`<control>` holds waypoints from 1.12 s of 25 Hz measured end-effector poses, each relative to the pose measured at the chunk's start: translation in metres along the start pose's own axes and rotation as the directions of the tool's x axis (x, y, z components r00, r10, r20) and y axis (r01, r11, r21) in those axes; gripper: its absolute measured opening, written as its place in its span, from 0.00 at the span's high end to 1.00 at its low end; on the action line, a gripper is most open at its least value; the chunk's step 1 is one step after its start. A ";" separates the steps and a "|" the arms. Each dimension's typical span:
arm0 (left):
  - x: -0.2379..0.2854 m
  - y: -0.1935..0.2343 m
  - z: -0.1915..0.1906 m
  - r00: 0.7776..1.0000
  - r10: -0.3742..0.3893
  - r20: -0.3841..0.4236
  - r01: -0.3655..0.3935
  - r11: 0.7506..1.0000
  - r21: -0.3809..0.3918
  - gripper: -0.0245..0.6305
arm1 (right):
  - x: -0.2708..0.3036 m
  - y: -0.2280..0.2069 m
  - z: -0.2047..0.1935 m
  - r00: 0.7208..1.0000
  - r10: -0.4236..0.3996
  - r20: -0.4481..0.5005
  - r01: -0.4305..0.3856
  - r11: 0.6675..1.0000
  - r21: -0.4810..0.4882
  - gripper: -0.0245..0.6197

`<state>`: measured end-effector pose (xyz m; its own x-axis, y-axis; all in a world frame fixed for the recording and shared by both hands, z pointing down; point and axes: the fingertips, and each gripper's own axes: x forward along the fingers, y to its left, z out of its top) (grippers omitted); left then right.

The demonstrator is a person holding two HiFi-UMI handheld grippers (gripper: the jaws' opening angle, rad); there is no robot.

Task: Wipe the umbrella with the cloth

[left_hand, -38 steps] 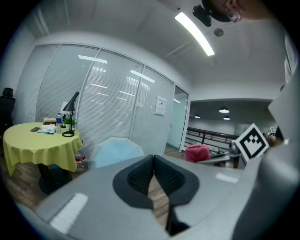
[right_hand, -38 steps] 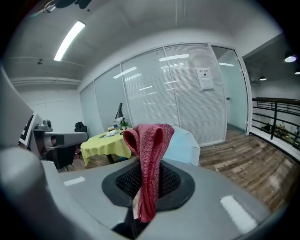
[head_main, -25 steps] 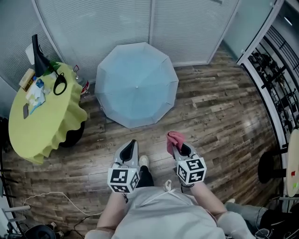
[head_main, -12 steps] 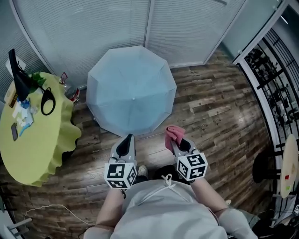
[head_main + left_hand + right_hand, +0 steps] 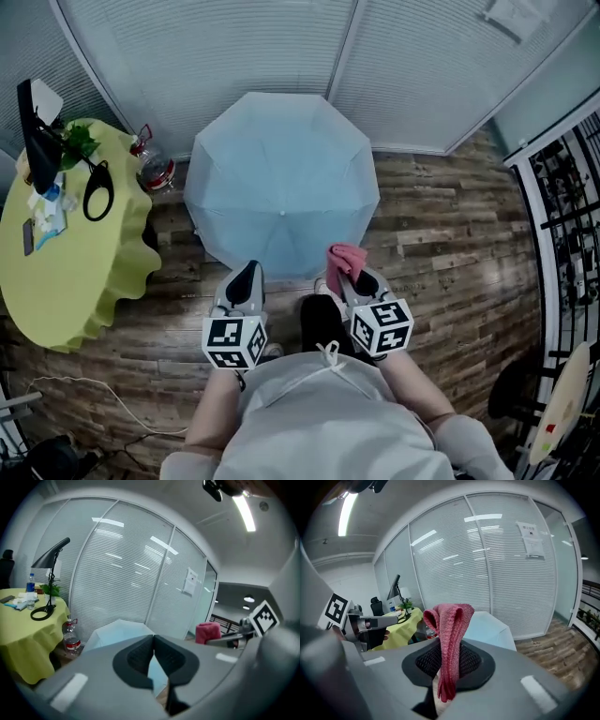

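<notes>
Pink knitted cloth (image 5: 449, 634) is pinched between the jaws of the right gripper (image 5: 354, 279), folded over itself, with a loop standing up above the jaw tips and a tail hanging below them. The left gripper (image 5: 246, 283) is pressed together on nothing. Both hover low in the head view, at the near edge of the pale blue umbrella (image 5: 281, 178), which stands open on the wooden floor (image 5: 450, 244) and fills the middle of the frame, against the blind-covered glass wall. No wiping contact shows yet.

The main risk, as I judge it, is the umbrella itself. It looks light and sits loose on the floor, so a sideways stroke is likely to make it skid or roll instead of taking the wipe. Pushed toward the upper left of the frame, it could knock the water bottle (image 5: 155, 172) standing beside the yellow-covered tabletop (image 5: 66, 253). The closed left gripper could steady the canopy, but a hard tip pressed on thin fabric may dent a panel or bend a rib.

The cloth is the second concern. Only a small loop sticks out past the jaws, so a shallow approach would bring the gripper's hard tips onto the canopy rather than the cloth. Drag across the fabric may also tug the fold out of the pinch.
</notes>
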<state>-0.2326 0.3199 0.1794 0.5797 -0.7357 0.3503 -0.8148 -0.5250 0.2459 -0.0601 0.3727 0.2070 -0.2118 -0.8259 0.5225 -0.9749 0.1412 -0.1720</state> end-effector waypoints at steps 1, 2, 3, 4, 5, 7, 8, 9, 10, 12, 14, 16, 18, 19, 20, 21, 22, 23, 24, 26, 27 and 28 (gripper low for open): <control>0.016 0.000 0.003 1.000 0.024 -0.005 -0.024 1.000 -0.003 0.95 | 0.014 -0.013 0.007 1.000 0.023 -0.007 -0.023 1.000 -0.008 0.88; 0.034 -0.001 0.006 0.999 0.045 -0.013 -0.045 0.999 -0.006 0.95 | 0.028 -0.028 0.014 0.999 0.042 -0.015 -0.043 0.999 -0.017 0.88; 0.052 -0.002 0.007 0.998 0.064 -0.024 -0.064 0.998 -0.009 0.95 | 0.043 -0.042 0.022 0.998 0.060 -0.023 -0.060 0.998 -0.027 0.88; 0.069 -0.003 0.009 0.996 0.081 -0.035 -0.082 0.997 -0.014 0.95 | 0.058 -0.057 0.029 0.997 0.076 -0.034 -0.077 0.996 -0.037 0.88; 0.087 -0.005 0.010 0.994 0.097 -0.046 -0.098 0.995 -0.019 0.95 | 0.072 -0.072 0.034 0.994 0.092 -0.049 -0.095 0.994 -0.047 0.88; 0.120 -0.007 0.010 0.989 0.131 -0.068 -0.133 0.991 -0.027 0.95 | 0.100 -0.100 0.042 0.988 0.127 -0.089 -0.133 0.989 -0.067 0.88; 0.137 -0.007 0.008 0.985 0.150 -0.082 -0.153 0.988 -0.032 0.95 | 0.114 -0.113 0.044 0.983 0.145 -0.112 -0.154 0.985 -0.077 0.88; 0.154 -0.007 0.004 0.981 0.169 -0.098 -0.174 0.984 -0.037 0.95 | 0.128 -0.124 0.045 0.977 0.164 -0.137 -0.177 0.980 -0.089 0.88; 0.170 -0.005 -0.003 0.976 0.186 -0.115 -0.192 0.980 -0.045 0.95 | 0.142 -0.134 0.044 0.970 0.180 -0.162 -0.198 0.975 -0.104 0.88; 0.200 0.001 -0.021 0.968 0.208 -0.142 -0.219 0.973 -0.068 0.95 | 0.173 -0.149 0.037 0.956 0.207 -0.210 -0.238 0.962 -0.135 0.88; 0.226 0.009 -0.044 0.962 0.218 -0.164 -0.235 0.967 -0.094 0.95 | 0.204 -0.158 0.024 0.940 0.226 -0.254 -0.270 0.951 -0.153 0.88; 0.246 0.022 -0.070 0.957 0.220 -0.191 -0.242 0.965 -0.105 0.95 | 0.231 -0.160 0.006 0.923 0.244 -0.298 -0.297 0.943 -0.150 0.88; 0.264 0.039 -0.095 0.949 0.226 -0.219 -0.252 0.963 -0.095 0.95 | 0.255 -0.158 -0.014 0.904 0.257 -0.342 -0.320 0.937 -0.141 0.88; 0.271 0.050 -0.106 0.946 0.233 -0.227 -0.258 0.962 -0.090 0.95 | 0.267 -0.155 -0.024 0.895 0.261 -0.362 -0.329 0.934 -0.139 0.88; 0.278 0.061 -0.114 0.944 0.238 -0.228 -0.263 0.961 -0.088 0.95 | 0.279 -0.153 -0.033 0.887 0.262 -0.381 -0.336 0.931 -0.141 0.88; 0.283 0.072 -0.121 0.945 0.239 -0.224 -0.264 0.960 -0.090 0.95 | 0.292 -0.151 -0.044 0.878 0.259 -0.402 -0.340 0.929 -0.146 0.88; 0.288 0.081 -0.129 0.946 0.235 -0.221 -0.261 0.961 -0.095 0.95 | 0.304 -0.148 -0.055 0.869 0.253 -0.425 -0.344 0.927 -0.152 0.88; 0.293 0.090 -0.136 0.949 0.228 -0.219 -0.255 0.962 -0.100 0.95 | 0.316 -0.146 -0.067 0.860 0.246 -0.448 -0.348 0.924 -0.160 0.88; 0.298 0.099 -0.143 0.951 0.218 -0.219 -0.246 0.964 -0.105 0.95 | 0.329 -0.143 -0.078 0.850 0.240 -0.469 -0.352 0.921 -0.168 0.88; 0.310 0.118 -0.158 0.955 0.195 -0.222 -0.224 0.968 -0.116 0.95 | 0.358 -0.137 -0.100 0.837 0.226 -0.498 -0.358 0.915 -0.185 0.88; 0.315 0.128 -0.167 0.957 0.182 -0.225 -0.214 0.969 -0.125 0.95 | 0.374 -0.134 -0.111 0.834 0.217 -0.507 -0.355 0.915 -0.192 0.88; 0.321 0.138 -0.175 0.959 0.169 -0.227 -0.203 0.970 -0.135 0.95 | 0.391 -0.130 -0.121 0.832 0.207 -0.515 -0.348 0.917 -0.193 0.88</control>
<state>-0.1597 0.0860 0.4842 0.4176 -0.6969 0.5830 -0.9083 -0.3024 0.2891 -0.0245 0.0972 0.5350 -0.4133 -0.3766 0.8291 -0.8337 0.5226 -0.1782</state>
